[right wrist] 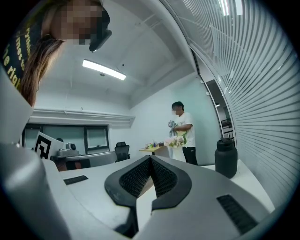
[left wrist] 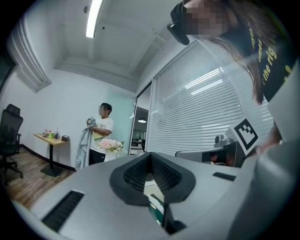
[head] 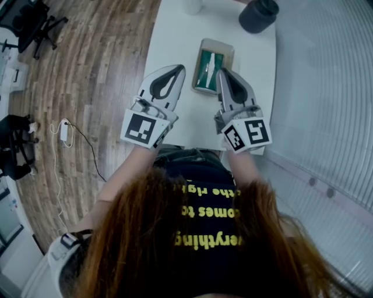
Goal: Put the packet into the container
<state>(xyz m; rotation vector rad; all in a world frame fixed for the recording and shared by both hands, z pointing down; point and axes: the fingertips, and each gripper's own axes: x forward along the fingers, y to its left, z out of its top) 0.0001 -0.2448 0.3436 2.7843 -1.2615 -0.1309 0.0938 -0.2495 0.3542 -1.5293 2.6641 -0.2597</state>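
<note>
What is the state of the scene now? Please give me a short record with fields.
table: white
container: tan tray, mid-table
packet: green, lying inside the container
left tongs: shut, empty, left of the container
right tongs: shut, empty, at the container's right side
bottle: dark, far right corner of the table

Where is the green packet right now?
In the head view, the green packet lies in the tan container on the white table, beside the tip of the right hand-held gripper.
</note>
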